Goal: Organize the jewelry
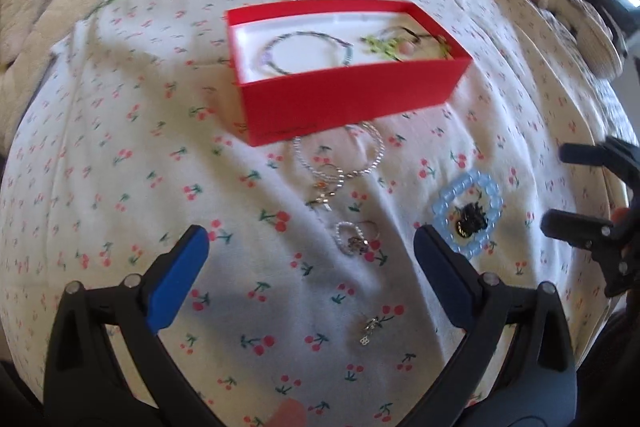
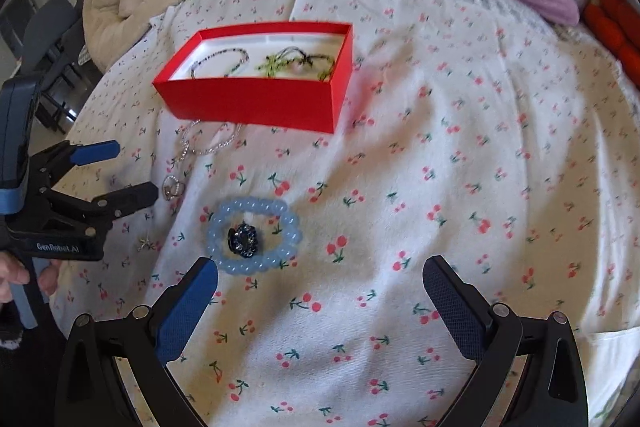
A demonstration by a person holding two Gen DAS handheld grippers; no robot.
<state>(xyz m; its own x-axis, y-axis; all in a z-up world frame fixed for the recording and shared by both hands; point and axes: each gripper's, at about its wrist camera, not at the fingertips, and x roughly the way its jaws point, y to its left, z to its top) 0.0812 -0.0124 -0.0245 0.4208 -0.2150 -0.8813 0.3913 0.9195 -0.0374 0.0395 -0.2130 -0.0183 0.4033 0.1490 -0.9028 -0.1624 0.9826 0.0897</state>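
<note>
Two grippers, both with jaws spread wide and empty: left gripper [image 1: 311,249] poised low over the cherry-print white bedsheet [image 1: 120,155], right gripper [image 2: 320,277] likewise, off to its side. Sat open on the sheet, a red rectangular cardboard box [image 1: 348,95] with white lining, and held a dark beaded bracelet [image 1: 308,51] beside a green beaded piece [image 1: 380,45]. Lay just in front of the box, a clear-beaded bracelet with a small charm [image 1: 340,155]. Rested between the left fingertips, a small pearl ring [image 1: 354,239]; nearer the camera, a tiny silver earring [image 1: 370,329]. Lay near the right gripper's left finger, a pale blue chunky bead bracelet [image 2: 254,237], ringed around a dark flower-shaped ornament [image 2: 242,239].
</note>
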